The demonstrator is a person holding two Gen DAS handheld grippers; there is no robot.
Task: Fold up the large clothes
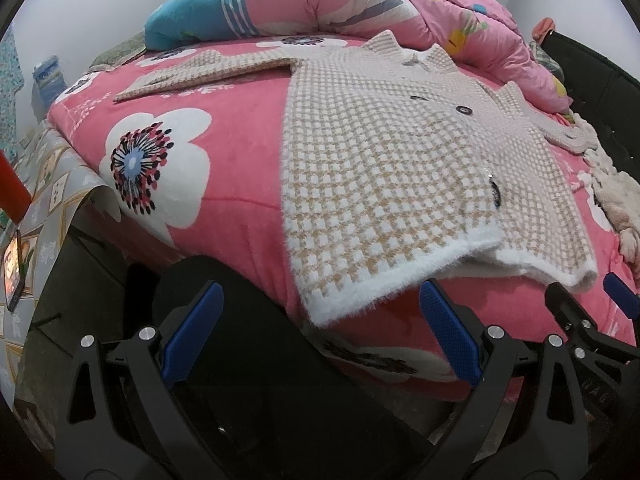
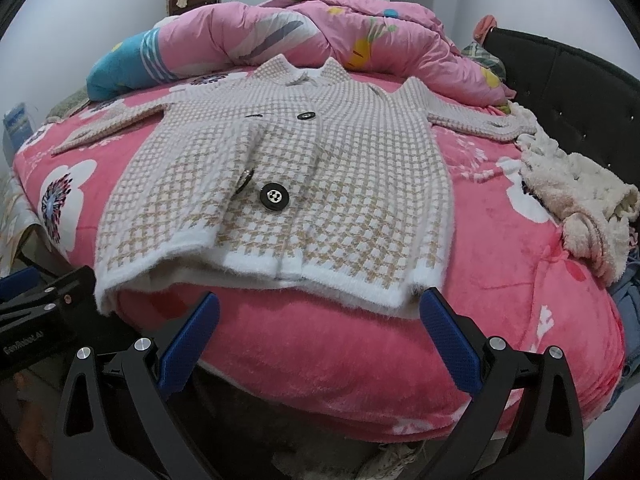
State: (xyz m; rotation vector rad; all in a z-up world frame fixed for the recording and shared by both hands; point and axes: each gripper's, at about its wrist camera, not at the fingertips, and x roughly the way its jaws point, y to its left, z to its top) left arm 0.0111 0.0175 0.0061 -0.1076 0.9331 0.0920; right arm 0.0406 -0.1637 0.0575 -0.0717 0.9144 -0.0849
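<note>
Both tools hung at the near edge of the bed, holding nothing: the left tool was spread wide below the hem's left corner, and the right tool was spread just as wide under the hem's right half. Between and beyond them the checked cardigan lay face up on the pink flowered blanket, its left sleeve stretched out flat, its right sleeve reaching toward a cream fluffy garment. It looked soft, fuzzy and limp, likely light, sure to sag when lifted. The white hem band, slightly raised off the blanket, seemed the best purchase, one corner each.
</note>
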